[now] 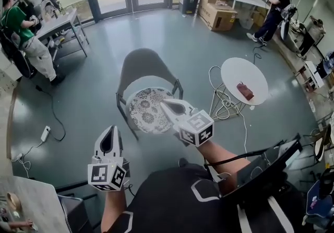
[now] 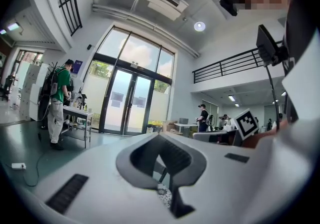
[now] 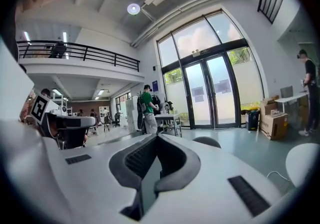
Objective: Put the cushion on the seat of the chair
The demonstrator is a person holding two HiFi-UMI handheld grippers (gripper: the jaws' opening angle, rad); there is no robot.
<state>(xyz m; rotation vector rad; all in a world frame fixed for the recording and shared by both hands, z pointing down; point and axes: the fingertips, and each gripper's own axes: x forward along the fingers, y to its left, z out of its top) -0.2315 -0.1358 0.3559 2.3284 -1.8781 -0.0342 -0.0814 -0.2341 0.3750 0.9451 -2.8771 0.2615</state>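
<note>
A round white cushion with a dark floral pattern lies flat on the seat of the grey chair, in the middle of the head view. My right gripper hovers over the cushion's right edge, shut with nothing in it. My left gripper is nearer to me, left of the seat, with its jaw tips together and empty. In the left gripper view a speck of the cushion shows below the left gripper. The right gripper view has the right gripper shut, the chair's back just beyond it.
A round white table with a dark red object stands right of the chair, cables coiled at its foot. A power strip lies on the floor at left. Cardboard boxes and people stand at the room's edges.
</note>
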